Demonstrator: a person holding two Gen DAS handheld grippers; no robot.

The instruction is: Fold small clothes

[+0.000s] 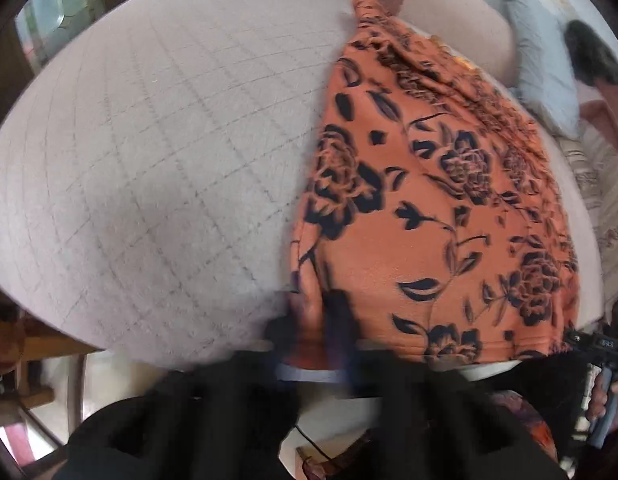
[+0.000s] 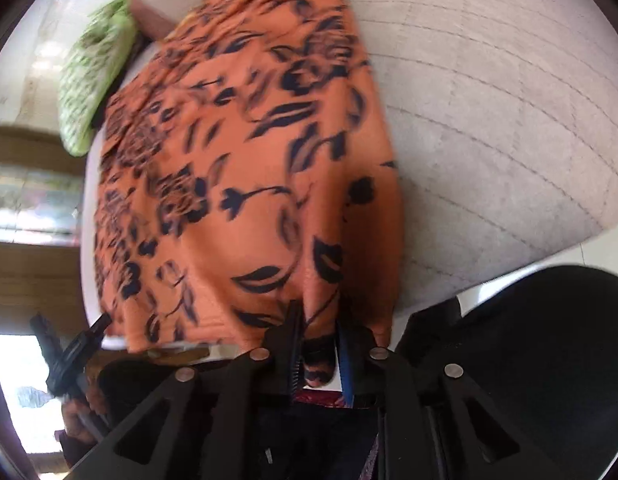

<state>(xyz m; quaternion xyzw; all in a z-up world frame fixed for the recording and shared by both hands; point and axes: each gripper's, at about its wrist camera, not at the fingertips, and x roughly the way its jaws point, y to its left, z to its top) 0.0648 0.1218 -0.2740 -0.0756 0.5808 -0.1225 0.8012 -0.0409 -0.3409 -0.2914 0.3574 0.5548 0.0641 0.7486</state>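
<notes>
Left gripper (image 1: 313, 316) jaws pinched on the orange floral garment's (image 1: 429, 208) near hem, right gripper (image 2: 315, 344) clamped likewise, one garment at the quilted grey surface's (image 1: 157, 160) near edge — one green cloth (image 2: 93, 80) at the far edge, blurred room beyond.

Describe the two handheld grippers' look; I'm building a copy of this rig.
Both are matte black. The right gripper has angular arms with triangular cut-outs, round silver pivot pins, one ribbed pad and one blue-edged finger. The left gripper shows blurred black fingers.
</notes>
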